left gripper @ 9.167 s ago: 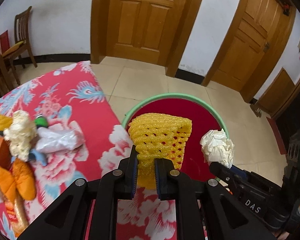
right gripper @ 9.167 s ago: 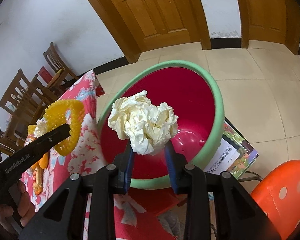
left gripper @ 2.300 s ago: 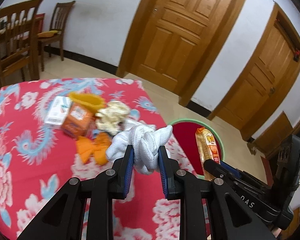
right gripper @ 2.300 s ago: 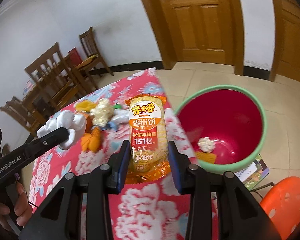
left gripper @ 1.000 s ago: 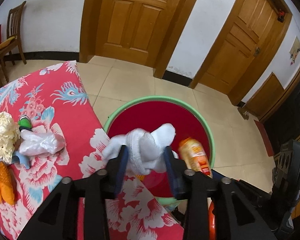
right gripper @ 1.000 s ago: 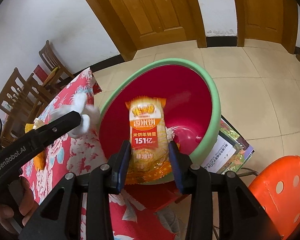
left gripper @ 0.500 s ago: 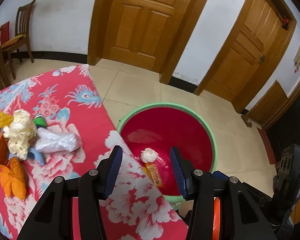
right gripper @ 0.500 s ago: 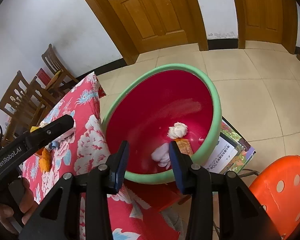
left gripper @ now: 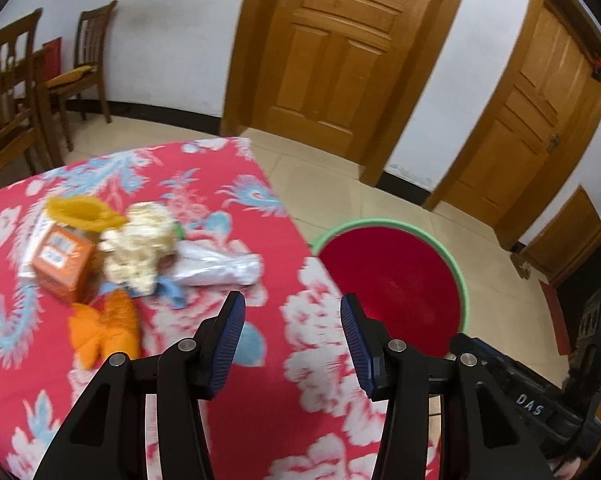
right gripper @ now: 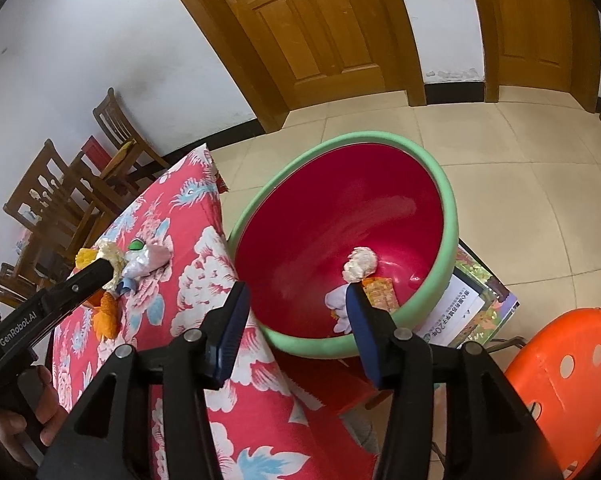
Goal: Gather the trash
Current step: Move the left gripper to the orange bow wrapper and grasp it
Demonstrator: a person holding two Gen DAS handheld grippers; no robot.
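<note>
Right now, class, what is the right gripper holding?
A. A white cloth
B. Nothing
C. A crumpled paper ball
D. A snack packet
B: the right gripper stands open with nothing between its pads, above the basin, where the paper ball, snack packet and white cloth already lie.

Glossy red plastic basin with a pale green rim (right gripper: 446, 216) — its smooth inner wall shines. Inside lies a crumpled white paper ball (right gripper: 360, 264), rough and matt. The red floral tablecloth (left gripper: 228, 412) looks like soft woven cloth. On it, a crinkled clear plastic bag (left gripper: 220, 268) glints — beside a matt orange cardboard box (left gripper: 62, 256). Varnished wooden doors (left gripper: 332, 52) gleam behind.
</note>
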